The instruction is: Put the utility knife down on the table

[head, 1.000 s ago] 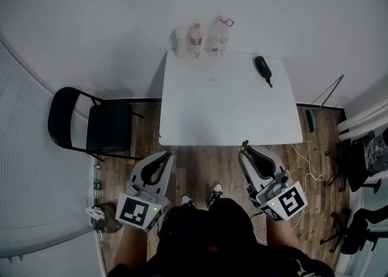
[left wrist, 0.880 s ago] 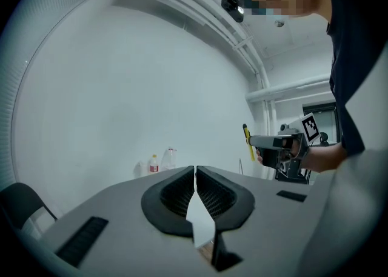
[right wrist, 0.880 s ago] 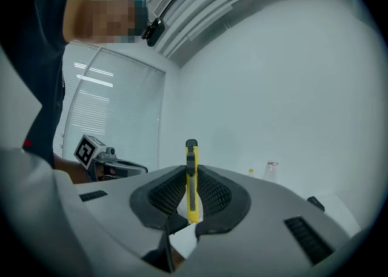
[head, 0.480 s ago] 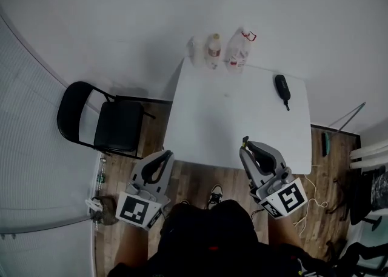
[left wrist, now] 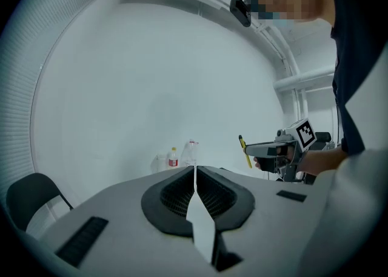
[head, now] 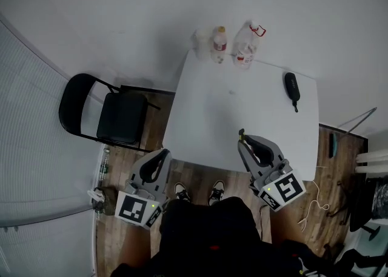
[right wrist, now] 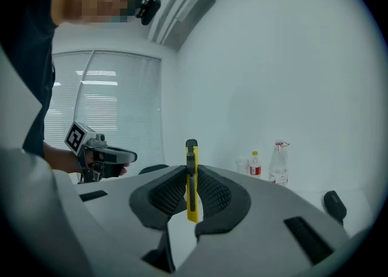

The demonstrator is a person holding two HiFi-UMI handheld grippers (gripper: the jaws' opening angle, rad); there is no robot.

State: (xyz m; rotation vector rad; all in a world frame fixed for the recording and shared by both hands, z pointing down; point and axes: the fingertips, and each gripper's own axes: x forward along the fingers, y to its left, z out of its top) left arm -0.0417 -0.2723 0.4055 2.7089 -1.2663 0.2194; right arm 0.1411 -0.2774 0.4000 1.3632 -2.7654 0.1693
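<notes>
1. Right gripper view only: shows the right gripper (right wrist: 191, 179) clamped on the utility knife (right wrist: 191, 154), which stands upright between the jaws, black slider facing the camera, top end poking above the jaw tips. In the head view, reduces to a small yellowish sliver at that gripper's front end.
2. Left gripper view only: shows the left gripper (left wrist: 194, 176) with jaws pressed together, nothing between them but a thin slit. Also catches the other gripper off to the right, knife sticking up from it, held in the air.
3. Head view only: places the right gripper over the near edge of the white surface (head: 242, 106), and the left one beside that edge, over the wooden floor (head: 151, 136).
4. Smooth matte grey shells; curved black pads (right wrist: 215, 194) with a fine ribbed texture; a black-and-white marker cube (head: 284, 190) at the back. Knife slim, flat, yellow plastic with a black cap.
5. Far ahead of the right gripper, along the surface's far edge: two clear plastic bottles (head: 245, 45) and a clear cup (head: 200, 40). Ahead and to the right: a black oblong object (head: 292, 86). Ahead and left of the left gripper: a black folding chair (head: 103, 118).
</notes>
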